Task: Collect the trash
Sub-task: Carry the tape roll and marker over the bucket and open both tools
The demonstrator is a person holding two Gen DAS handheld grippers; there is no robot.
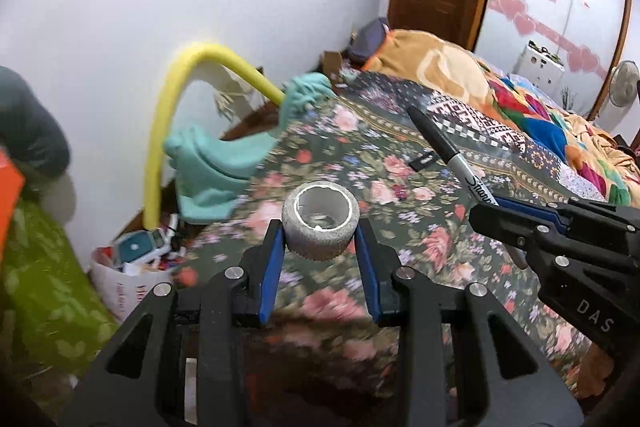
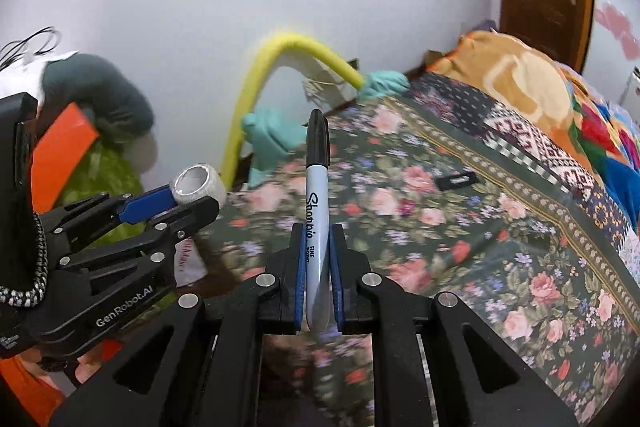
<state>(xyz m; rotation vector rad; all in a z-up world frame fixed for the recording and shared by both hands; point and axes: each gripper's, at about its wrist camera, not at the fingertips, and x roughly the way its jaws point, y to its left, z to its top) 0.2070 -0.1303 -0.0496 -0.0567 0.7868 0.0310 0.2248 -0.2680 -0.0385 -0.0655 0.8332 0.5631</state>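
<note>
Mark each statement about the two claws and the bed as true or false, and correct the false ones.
1. The left claw holds a grey roll of tape. True.
2. The right claw is empty. False: it is shut on a black-capped marker.
3. The marker's cap points away from the claw. True.
4. The bed cover is plain white. False: it is dark with a flower pattern.
5. A white bag full of odds and ends stands on the floor beside the bed. True.
6. The yellow tube lies flat on the bed. False: it arches up beside the bed, in front of the wall.
</note>
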